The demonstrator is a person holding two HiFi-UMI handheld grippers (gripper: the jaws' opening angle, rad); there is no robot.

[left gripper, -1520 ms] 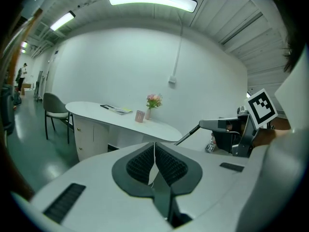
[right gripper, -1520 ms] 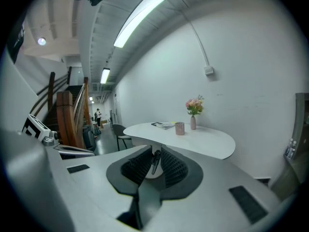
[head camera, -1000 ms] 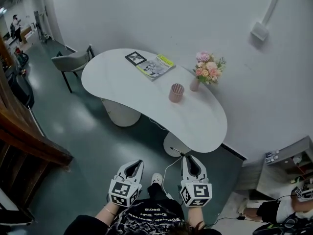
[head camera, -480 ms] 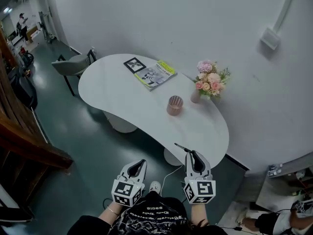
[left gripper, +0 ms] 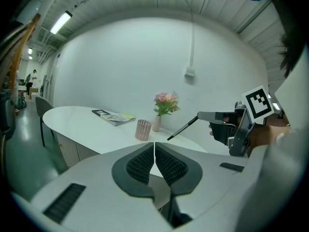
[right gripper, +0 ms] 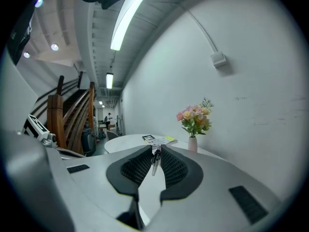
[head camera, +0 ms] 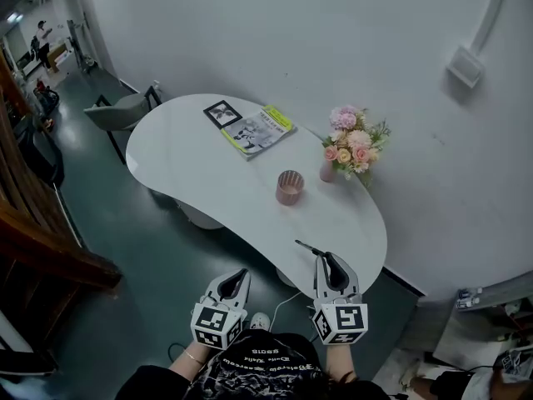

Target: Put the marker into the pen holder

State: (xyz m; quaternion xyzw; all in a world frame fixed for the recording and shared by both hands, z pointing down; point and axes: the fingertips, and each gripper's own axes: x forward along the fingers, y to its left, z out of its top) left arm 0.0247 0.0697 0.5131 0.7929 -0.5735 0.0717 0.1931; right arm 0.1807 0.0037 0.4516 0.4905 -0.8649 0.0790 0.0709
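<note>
Marker [head camera: 306,247], slim and black, is being clamped between the nearly closed jaws of the right gripper [head camera: 330,261], one end projecting forward, presumably for insertion into the pink perforated cylindrical pen holder [head camera: 289,187] standing well apart on the white table [head camera: 191,152]. The left gripper [head camera: 236,277] is being carried alongside with its jaws together and empty, apparently unneeded.

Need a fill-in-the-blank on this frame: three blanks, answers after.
1. The right gripper is shut on the ___.
2. The pink pen holder stands on the white table, near a vase of ___.
3. The left gripper has its jaws together and holds ___.
Missing words: marker; flowers; nothing.
</note>
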